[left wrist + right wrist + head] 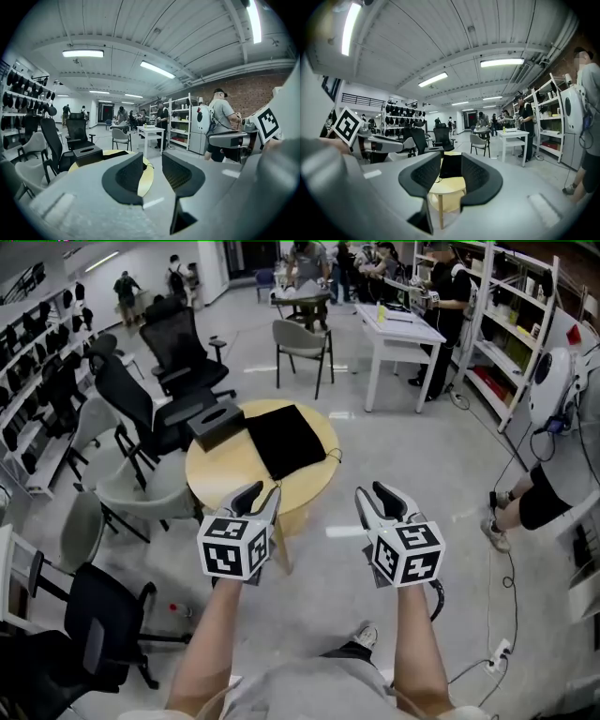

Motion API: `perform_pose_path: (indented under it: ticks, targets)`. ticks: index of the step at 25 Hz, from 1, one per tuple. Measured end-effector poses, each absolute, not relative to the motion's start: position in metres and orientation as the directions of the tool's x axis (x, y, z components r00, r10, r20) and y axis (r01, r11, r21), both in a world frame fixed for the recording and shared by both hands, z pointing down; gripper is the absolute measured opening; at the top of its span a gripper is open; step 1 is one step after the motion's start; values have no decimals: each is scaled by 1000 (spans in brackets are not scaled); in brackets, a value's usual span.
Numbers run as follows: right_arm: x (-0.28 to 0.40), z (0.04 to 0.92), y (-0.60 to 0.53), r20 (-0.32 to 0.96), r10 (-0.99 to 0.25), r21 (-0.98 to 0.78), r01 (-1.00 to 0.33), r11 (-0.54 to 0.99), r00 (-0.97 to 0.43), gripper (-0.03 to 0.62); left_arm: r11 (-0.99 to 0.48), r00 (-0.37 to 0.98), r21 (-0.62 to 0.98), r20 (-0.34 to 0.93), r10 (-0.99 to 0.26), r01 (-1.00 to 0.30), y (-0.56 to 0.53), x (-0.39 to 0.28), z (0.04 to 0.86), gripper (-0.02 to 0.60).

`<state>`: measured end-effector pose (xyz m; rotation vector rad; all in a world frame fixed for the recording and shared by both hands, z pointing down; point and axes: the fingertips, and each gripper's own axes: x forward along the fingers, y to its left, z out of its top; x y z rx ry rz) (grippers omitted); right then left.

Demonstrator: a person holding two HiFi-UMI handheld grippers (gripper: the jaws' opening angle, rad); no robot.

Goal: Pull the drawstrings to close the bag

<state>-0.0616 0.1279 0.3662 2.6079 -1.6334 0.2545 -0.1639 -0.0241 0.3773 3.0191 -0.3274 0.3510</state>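
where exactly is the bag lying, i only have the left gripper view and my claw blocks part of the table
observer: head view shows the black bag flat on the round table, just right of the black box
operator: is the right claw holding anything
observer: no, its own view shows the right claw open and empty
operator: are the claws touching the bag
observer: no, head view shows the left claw and right claw both short of the black bag

Counted two grippers: one left hand-held gripper (261, 493), one right hand-held gripper (375, 498). There was just one round counter (220, 470), and it carried one black bag (286, 440) and one black box (216, 423). One white table (398, 329) stood farther back.
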Motion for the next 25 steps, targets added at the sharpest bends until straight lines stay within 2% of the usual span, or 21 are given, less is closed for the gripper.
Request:
perform_pose_path:
  ticks: [6,13,25]
  targets:
    - [8,366,130,180,-918,-52,-929,-366,352,158,-950,928,56,239,-286,-307,-18,-110,375,134]
    - [77,369,128,197,-949,-75,-961,-267,248,206,-903,883,74,256,-392,-423,-16,-67,379,184]
    - [115,377,110,218,-973,-75,-993,-89,71,239,-830,809,56,271,-523,-555,-15,-45,380,199]
